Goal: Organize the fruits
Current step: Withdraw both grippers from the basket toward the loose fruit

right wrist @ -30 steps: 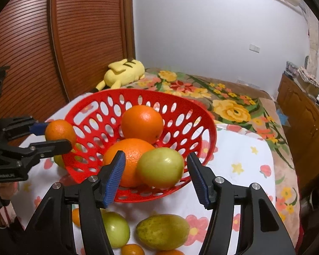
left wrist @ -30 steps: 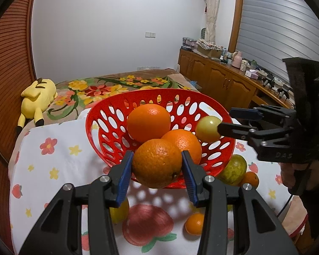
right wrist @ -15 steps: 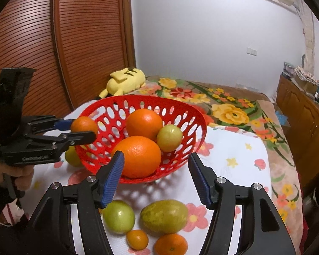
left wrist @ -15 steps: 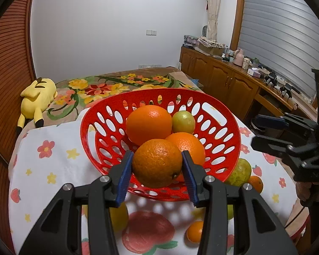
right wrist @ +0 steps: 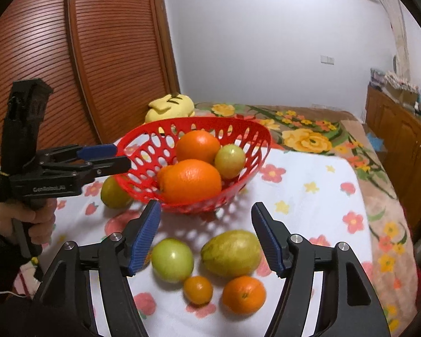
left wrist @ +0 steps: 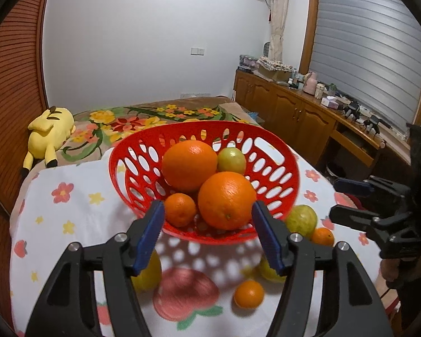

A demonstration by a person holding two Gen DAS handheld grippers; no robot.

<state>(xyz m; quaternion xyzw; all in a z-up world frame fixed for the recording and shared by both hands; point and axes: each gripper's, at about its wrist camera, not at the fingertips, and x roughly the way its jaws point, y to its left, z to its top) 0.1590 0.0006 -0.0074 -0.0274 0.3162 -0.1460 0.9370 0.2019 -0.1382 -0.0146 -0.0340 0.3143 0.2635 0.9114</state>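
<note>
A red slotted basket (left wrist: 292, 168) (right wrist: 262, 140) stands on the flowered tablecloth and holds two big oranges (left wrist: 226, 200), a small orange (left wrist: 180, 209) and a green fruit (left wrist: 231, 160). My left gripper (left wrist: 207, 210) (right wrist: 122, 157) hovers at the basket's near rim. Its jaws are opening and the pads press on nothing; the small orange lies in the basket beyond them. My right gripper (right wrist: 206, 207) (left wrist: 335, 198) is back from the basket with its jaws opening, and nothing is between them. Below it lie a green fruit (right wrist: 172, 259), a yellow-green mango (right wrist: 231, 252) and two oranges (right wrist: 244, 295).
Another yellow-green fruit (right wrist: 113, 193) lies left of the basket. A yellow plush toy (left wrist: 49, 134) rests on the flowered bed behind the table. Wooden cabinets (left wrist: 294, 118) line the right wall and a louvred wooden door (right wrist: 70, 56) stands at the left.
The left gripper's jaws spread and let go of the small orange, which now lies in the basket. The right gripper drew back from the basket, leaving the green fruit inside.
</note>
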